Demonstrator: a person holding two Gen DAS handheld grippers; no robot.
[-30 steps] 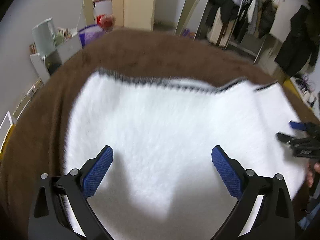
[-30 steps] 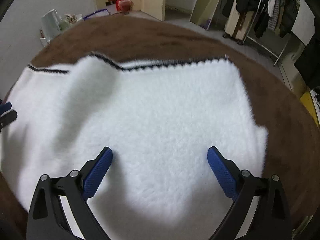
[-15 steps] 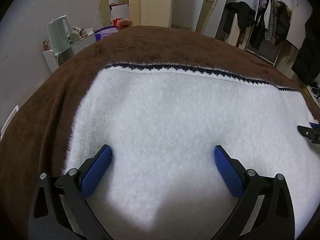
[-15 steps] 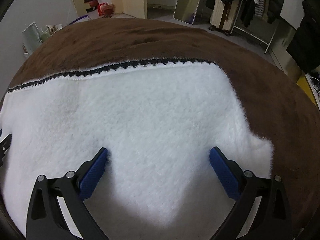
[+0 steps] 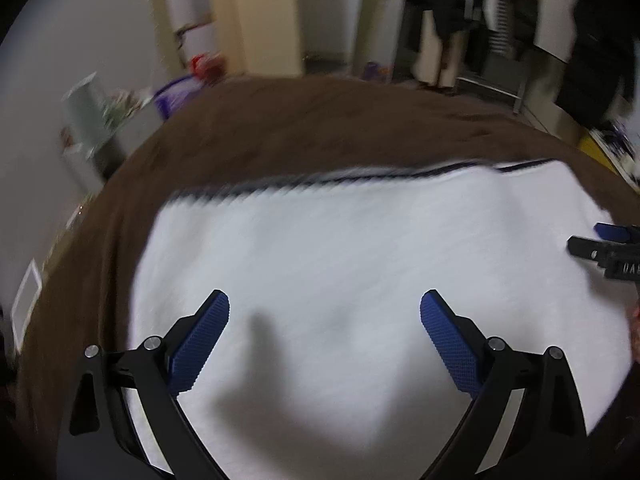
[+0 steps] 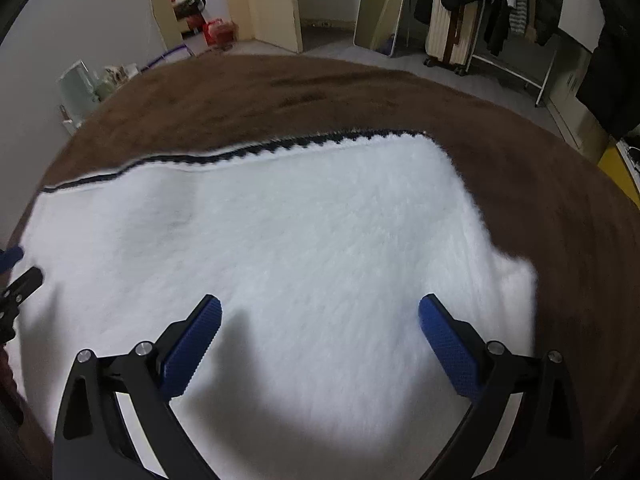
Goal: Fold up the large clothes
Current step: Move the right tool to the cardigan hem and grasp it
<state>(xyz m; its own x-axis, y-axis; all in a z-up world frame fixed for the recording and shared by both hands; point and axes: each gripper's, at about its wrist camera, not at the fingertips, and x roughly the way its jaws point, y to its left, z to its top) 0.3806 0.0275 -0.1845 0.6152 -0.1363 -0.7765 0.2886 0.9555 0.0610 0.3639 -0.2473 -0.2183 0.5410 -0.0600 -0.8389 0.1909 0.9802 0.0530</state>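
Left wrist view: the left gripper [image 5: 325, 312] hangs over a white fluffy garment [image 5: 360, 264] spread flat on a brown bedspread [image 5: 280, 132], its blue fingers [image 5: 200, 344] spread wide with nothing between them. The picture is motion-blurred, so the pile and the dark scalloped trim [image 5: 328, 180] along the far edge are smeared. The right gripper [image 5: 608, 246] shows at the right edge, over the garment's right part. This view alone shows the garment's left edge [image 5: 148, 264] against the brown cover.

Right wrist view: sharper. The right gripper [image 6: 320, 314] also has its fingers [image 6: 448, 348] wide apart and empty above the white fluffy garment [image 6: 300, 240]. Here the long pile reads clearly: soft, limp, probably light but bulky, likely to sag and slide in a shallow pinch. The far right corner [image 6: 428, 140] and right edge show only here; a deep bite through the full thickness at a corner or edge seems the best hold. A tip of the left gripper [image 6: 16, 280] shows at the left edge.
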